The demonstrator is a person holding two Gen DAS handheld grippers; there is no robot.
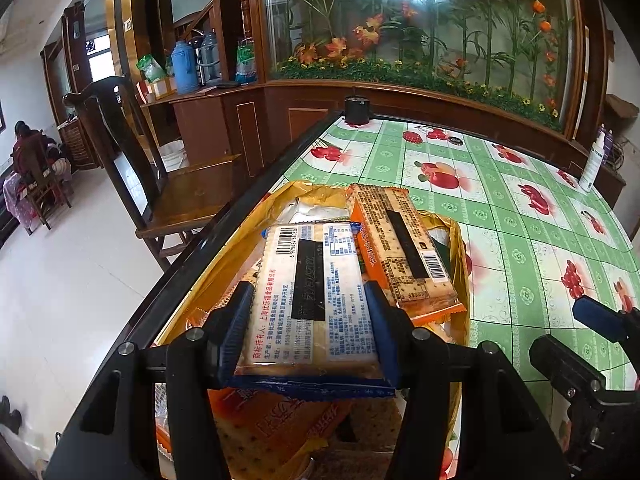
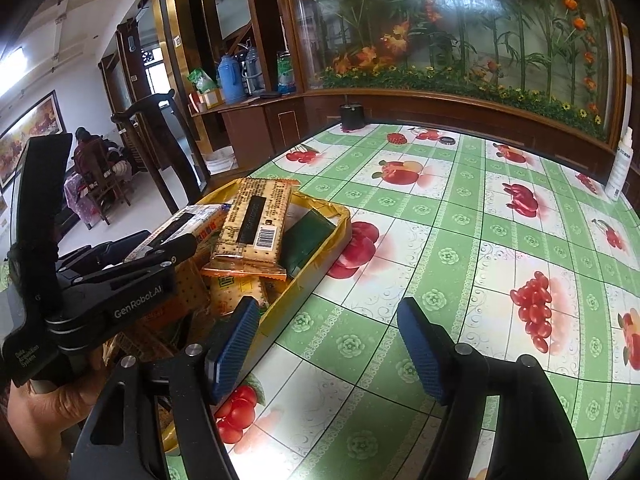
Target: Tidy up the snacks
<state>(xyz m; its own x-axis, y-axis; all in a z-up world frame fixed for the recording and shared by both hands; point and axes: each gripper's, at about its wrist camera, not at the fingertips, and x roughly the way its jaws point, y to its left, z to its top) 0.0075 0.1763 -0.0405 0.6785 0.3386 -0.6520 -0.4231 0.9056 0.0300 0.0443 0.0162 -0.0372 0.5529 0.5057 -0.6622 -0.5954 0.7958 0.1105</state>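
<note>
The left tongs (image 1: pixel 308 320) are clamping a blue-edged cracker packet (image 1: pixel 312 292) above the yellow box (image 1: pixel 460 240) on the counter (image 2: pixel 440 240); it should be lowered flat. The right tongs (image 2: pixel 326 344) are gaping empty beside.

The left wrist view looked down close over the yellow box (image 1: pixel 460 248) at the table's (image 1: pixel 520 216) near left edge, facing the far flower cabinet (image 1: pixel 420 20). The right wrist view sat just to its right, facing the same way over bare tablecloth. Both shared the yellow box, table and flower cabinet.
</note>
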